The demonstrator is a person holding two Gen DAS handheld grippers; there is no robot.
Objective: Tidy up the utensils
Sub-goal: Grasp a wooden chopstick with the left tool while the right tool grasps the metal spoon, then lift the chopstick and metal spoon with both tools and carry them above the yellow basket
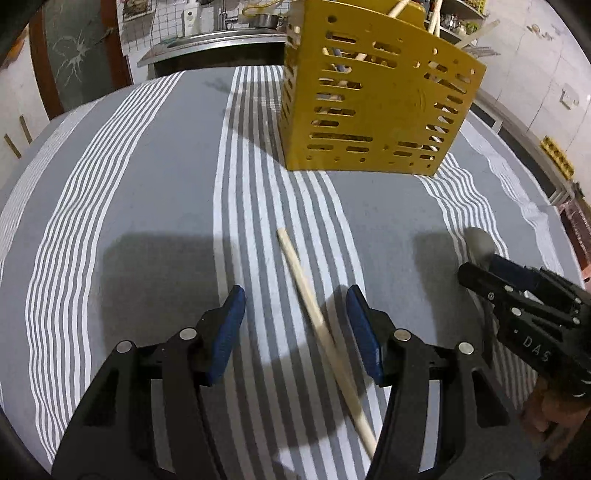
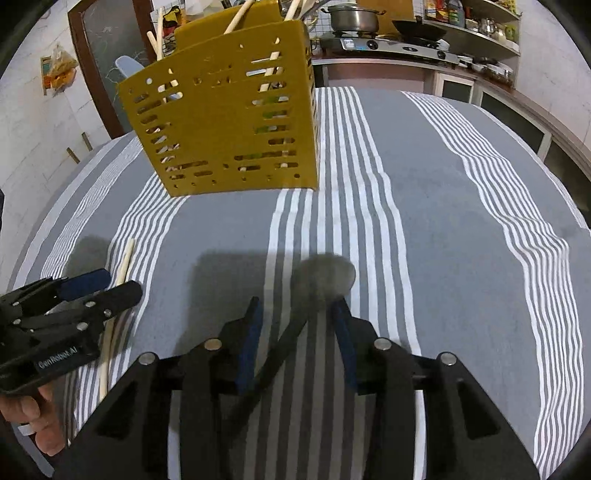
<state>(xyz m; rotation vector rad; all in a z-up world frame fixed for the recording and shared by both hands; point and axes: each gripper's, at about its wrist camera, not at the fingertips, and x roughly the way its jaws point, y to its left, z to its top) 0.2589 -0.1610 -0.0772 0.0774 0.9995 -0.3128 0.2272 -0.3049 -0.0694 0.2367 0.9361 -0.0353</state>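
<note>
Pale wood: one chopstick [image 1: 320,325] lies flat on the striped cloth [image 1: 155,206], running diagonally between the spread blue pads [image 1: 229,332] of the left gripper [image 1: 297,332]; the jaws stand wide, nothing clamped, and whether the right-hand pad touches the stick cannot be told. In the right wrist view the same chopstick [image 2: 117,295] passes under the left gripper [image 2: 107,286]. Second utensil: one dark grey spoon [image 2: 325,278], bowl blurred, with a dark handle slanting back between the pads of the right gripper [image 2: 297,332]. Those jaws are partly open around the handle; a firm hold cannot be confirmed. From the left wrist view the spoon [image 1: 478,242] pokes out ahead of the right gripper [image 1: 480,269]. Beyond both, near the middle of the table, stands one yellow slotted utensil caddy [image 1: 373,110], upright, already holding several wooden sticks, count unclear through the slots. Surface: grey cloth with bands of white stripes, rumpled along one edge. Room: kitchen, a gas hob [image 2: 391,46] with a steel pot [image 2: 354,18] behind, cluttered shelves, white tiled walls.
</note>
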